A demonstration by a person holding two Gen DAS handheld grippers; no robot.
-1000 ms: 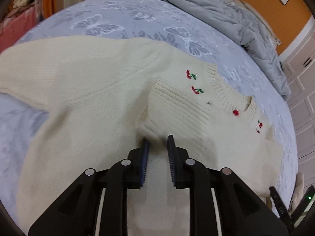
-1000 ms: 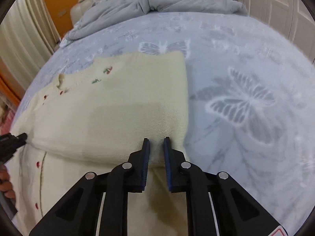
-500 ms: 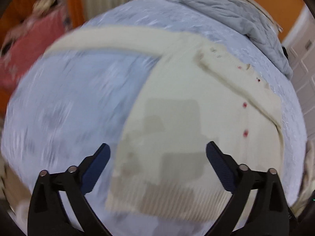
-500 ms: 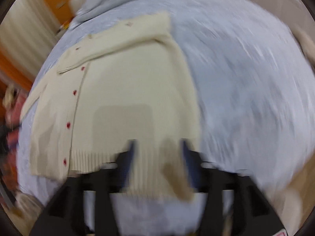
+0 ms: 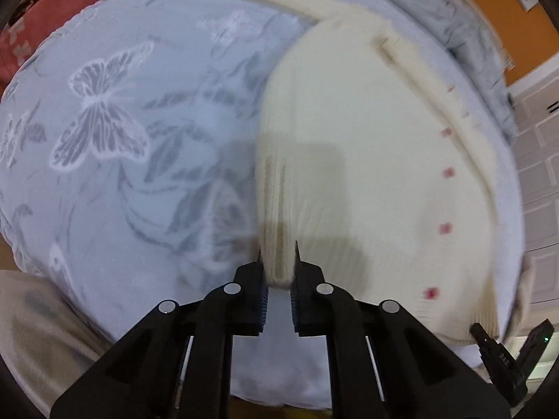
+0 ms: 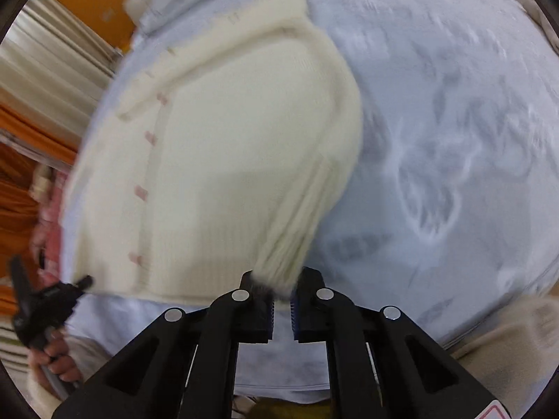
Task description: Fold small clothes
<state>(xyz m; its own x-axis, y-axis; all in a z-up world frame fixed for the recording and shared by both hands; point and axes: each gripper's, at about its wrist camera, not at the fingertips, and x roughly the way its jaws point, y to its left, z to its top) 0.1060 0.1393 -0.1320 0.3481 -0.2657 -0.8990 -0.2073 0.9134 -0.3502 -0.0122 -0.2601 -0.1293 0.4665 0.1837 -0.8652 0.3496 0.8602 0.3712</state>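
A cream knit cardigan (image 5: 367, 174) with red buttons lies on the pale blue butterfly-print bed cover (image 5: 122, 157). My left gripper (image 5: 278, 272) is shut on the ribbed bottom hem at the cardigan's left corner. In the right wrist view the cardigan (image 6: 227, 157) spreads up and left, and my right gripper (image 6: 281, 284) is shut on the hem at its right corner. The right gripper's tips also show at the left wrist view's bottom right (image 5: 503, 356). The left gripper (image 6: 45, 300) shows at the right wrist view's left edge.
A grey quilt (image 5: 464, 28) lies bunched at the far side of the bed. A pink cushion (image 5: 42, 17) sits beyond the bed's left edge. White cupboard doors (image 5: 538, 174) stand at the right. The bed's near edge runs just below both grippers.
Both grippers let go of the folded sleeves, swung down to the bottom hem and shut on its two corners. The views are still blurred by motion.
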